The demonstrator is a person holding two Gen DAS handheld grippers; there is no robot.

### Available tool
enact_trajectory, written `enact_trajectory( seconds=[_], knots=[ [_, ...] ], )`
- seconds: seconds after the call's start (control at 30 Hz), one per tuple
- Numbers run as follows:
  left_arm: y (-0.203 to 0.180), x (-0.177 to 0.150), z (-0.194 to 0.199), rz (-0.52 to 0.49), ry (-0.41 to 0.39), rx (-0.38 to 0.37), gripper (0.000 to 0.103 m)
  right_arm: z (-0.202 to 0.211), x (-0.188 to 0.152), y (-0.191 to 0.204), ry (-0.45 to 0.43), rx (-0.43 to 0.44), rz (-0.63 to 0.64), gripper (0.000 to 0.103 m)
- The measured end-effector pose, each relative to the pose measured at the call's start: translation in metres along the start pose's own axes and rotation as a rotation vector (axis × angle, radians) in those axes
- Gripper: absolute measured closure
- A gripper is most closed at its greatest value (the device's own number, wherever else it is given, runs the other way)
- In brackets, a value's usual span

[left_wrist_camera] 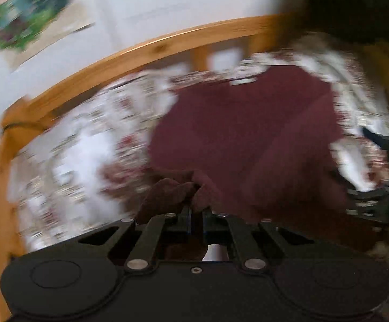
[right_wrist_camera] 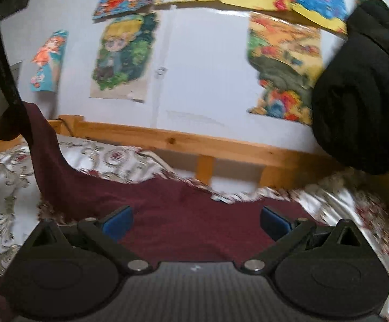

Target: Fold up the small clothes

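Note:
A dark maroon garment (left_wrist_camera: 248, 139) lies spread on a floral bedspread (left_wrist_camera: 81, 145). My left gripper (left_wrist_camera: 194, 201) is shut on a bunched edge of the garment and holds it up off the bed. In the right wrist view the same garment (right_wrist_camera: 183, 214) lies just ahead, and one corner rises to the left gripper (right_wrist_camera: 9, 123) at the upper left. My right gripper (right_wrist_camera: 195, 222) is open, its blue pads (right_wrist_camera: 118, 221) wide apart just above the cloth and holding nothing.
A wooden bed rail (right_wrist_camera: 183, 142) runs along the far side, with a white wall and colourful posters (right_wrist_camera: 122, 53) behind it. A black garment (right_wrist_camera: 363, 94) hangs at the right. The floral bedspread (right_wrist_camera: 4, 187) surrounds the maroon cloth.

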State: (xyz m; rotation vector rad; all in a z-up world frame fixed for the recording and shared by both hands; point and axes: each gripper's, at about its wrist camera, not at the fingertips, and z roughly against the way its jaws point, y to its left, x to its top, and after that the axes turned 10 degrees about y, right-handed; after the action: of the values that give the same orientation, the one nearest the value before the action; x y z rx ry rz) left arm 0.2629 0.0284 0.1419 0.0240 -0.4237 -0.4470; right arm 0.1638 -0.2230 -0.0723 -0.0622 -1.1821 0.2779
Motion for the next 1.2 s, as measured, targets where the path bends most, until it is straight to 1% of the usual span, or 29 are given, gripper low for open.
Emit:
enact_trajectory(
  seconds=[0.07,0.13,0.2,0.27,0.3,0.33,0.37,0.4,0.43,0.5,0.53,0.57,0.63,0.7,0.8,0.87,0.93,0.97,1.03,1.1,1.13,1.17,1.2],
  knots=[
    [-0.038,0.005,-0.008,-0.034,-0.017,-0.064,0.097,0.002,-0.005,-0.018,0.022,-0.045,-0.045,0.000],
    [-0.074,0.009,-0.020,-0.068,-0.036,-0.106,0.097,0.000,-0.008,-0.036,0.076,-0.112,-0.074,0.000],
    [-0.114,0.012,-0.035,-0.121,-0.079,-0.072,0.096,-0.006,-0.010,-0.052,0.145,-0.238,-0.087,0.000],
    [-0.142,0.016,-0.052,-0.125,-0.089,-0.101,0.096,-0.012,-0.011,-0.070,0.214,-0.323,-0.121,0.000],
    [-0.152,0.018,-0.060,-0.126,-0.089,-0.120,0.093,-0.011,-0.013,-0.079,0.221,-0.336,-0.156,0.000],
    [-0.160,0.019,-0.068,-0.130,-0.086,-0.141,0.086,-0.011,-0.014,-0.089,0.228,-0.340,-0.196,0.000],
    [-0.166,0.019,-0.075,-0.122,-0.079,-0.161,0.082,-0.010,-0.016,-0.098,0.240,-0.341,-0.236,0.000],
    [-0.166,0.020,-0.083,-0.107,-0.071,-0.180,0.075,-0.008,-0.018,-0.105,0.246,-0.342,-0.268,0.000],
    [-0.165,0.017,-0.087,-0.085,-0.062,-0.197,0.069,-0.006,-0.021,-0.109,0.246,-0.343,-0.291,0.000],
    [-0.154,0.011,-0.093,-0.053,-0.057,-0.220,0.064,0.000,-0.025,-0.115,0.241,-0.334,-0.319,0.000],
    [-0.147,0.006,-0.092,-0.037,-0.065,-0.217,0.059,0.001,-0.025,-0.116,0.236,-0.321,-0.327,0.000],
    [-0.138,0.002,-0.092,-0.021,-0.072,-0.206,0.055,0.002,-0.025,-0.115,0.228,-0.302,-0.333,0.000],
    [-0.119,-0.009,-0.090,0.013,-0.086,-0.164,0.038,0.001,-0.024,-0.115,0.218,-0.251,-0.341,0.000],
    [-0.099,-0.020,-0.091,0.051,-0.112,-0.105,0.031,-0.002,-0.021,-0.107,0.220,-0.175,-0.351,0.000],
    [-0.065,-0.036,-0.105,0.108,-0.111,0.006,0.031,-0.016,-0.020,-0.092,0.269,-0.022,-0.365,0.000],
    [-0.038,-0.040,-0.126,0.163,-0.111,0.050,0.031,-0.027,-0.024,-0.080,0.327,0.069,-0.370,0.000],
    [-0.008,-0.039,-0.148,0.206,-0.133,0.042,0.032,-0.037,-0.030,-0.070,0.399,0.139,-0.378,0.001],
    [0.006,-0.035,-0.158,0.215,-0.145,0.037,0.032,-0.042,-0.033,-0.066,0.431,0.160,-0.385,0.004],
    [0.030,-0.026,-0.178,0.234,-0.167,0.024,0.039,-0.048,-0.038,-0.063,0.473,0.170,-0.405,0.008],
    [0.051,-0.013,-0.197,0.269,-0.191,-0.014,0.045,-0.051,-0.041,-0.069,0.484,0.161,-0.455,0.014],
    [0.060,-0.006,-0.205,0.285,-0.207,-0.041,0.051,-0.053,-0.042,-0.073,0.488,0.158,-0.495,0.020],
    [0.068,0.003,-0.212,0.306,-0.225,-0.072,0.053,-0.055,-0.045,-0.078,0.498,0.162,-0.541,0.026],
    [0.074,0.010,-0.218,0.323,-0.245,-0.101,0.054,-0.059,-0.048,-0.083,0.514,0.170,-0.583,0.028]
  ],
)
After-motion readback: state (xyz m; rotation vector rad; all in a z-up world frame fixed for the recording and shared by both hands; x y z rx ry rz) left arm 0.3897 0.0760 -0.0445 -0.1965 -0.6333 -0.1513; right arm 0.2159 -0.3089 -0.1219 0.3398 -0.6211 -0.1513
